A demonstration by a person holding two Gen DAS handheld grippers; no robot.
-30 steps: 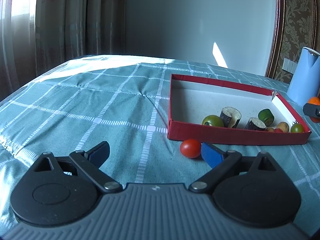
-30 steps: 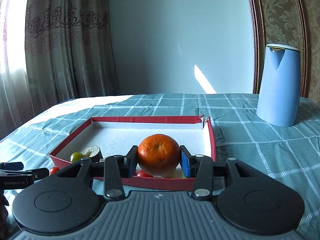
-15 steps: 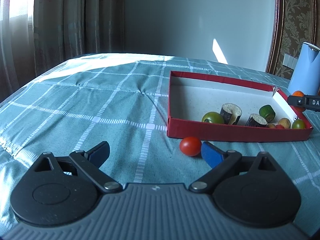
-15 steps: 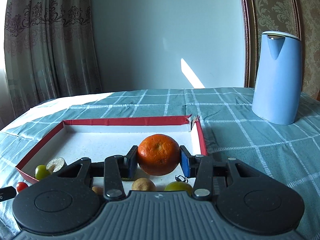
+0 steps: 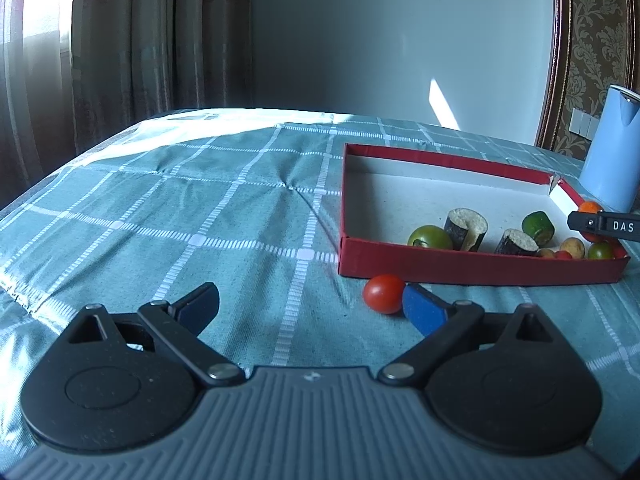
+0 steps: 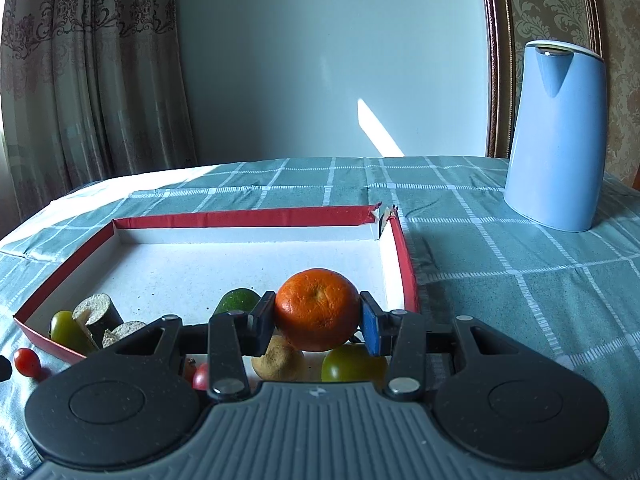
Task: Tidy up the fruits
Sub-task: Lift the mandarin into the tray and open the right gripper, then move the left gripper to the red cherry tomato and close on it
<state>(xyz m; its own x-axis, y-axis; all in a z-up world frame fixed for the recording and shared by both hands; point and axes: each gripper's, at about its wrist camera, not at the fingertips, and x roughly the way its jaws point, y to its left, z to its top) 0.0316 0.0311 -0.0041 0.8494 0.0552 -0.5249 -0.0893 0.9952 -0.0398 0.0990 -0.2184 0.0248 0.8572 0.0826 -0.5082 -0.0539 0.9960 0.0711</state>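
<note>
My right gripper (image 6: 318,320) is shut on an orange mandarin (image 6: 318,309) and holds it over the near right part of the red box (image 6: 404,248). The box holds a green tomato (image 6: 64,330), cut dark-skinned pieces (image 6: 96,310), a green piece (image 6: 238,300), a small potato (image 6: 278,360) and another green tomato (image 6: 352,364). My left gripper (image 5: 312,304) is open and low over the cloth. A red cherry tomato (image 5: 384,293) lies on the cloth just outside the box's (image 5: 480,268) front wall, touching the blue right pad (image 5: 422,313).
A blue kettle (image 6: 554,136) stands on the checked teal tablecloth (image 5: 180,216) to the right of the box. Curtains hang behind the table on the left. The right gripper's finger (image 5: 604,226) shows at the box's right end in the left wrist view.
My right gripper has carried the mandarin forward and left, from the box's front wall to over its inside. The left gripper has barely moved.
</note>
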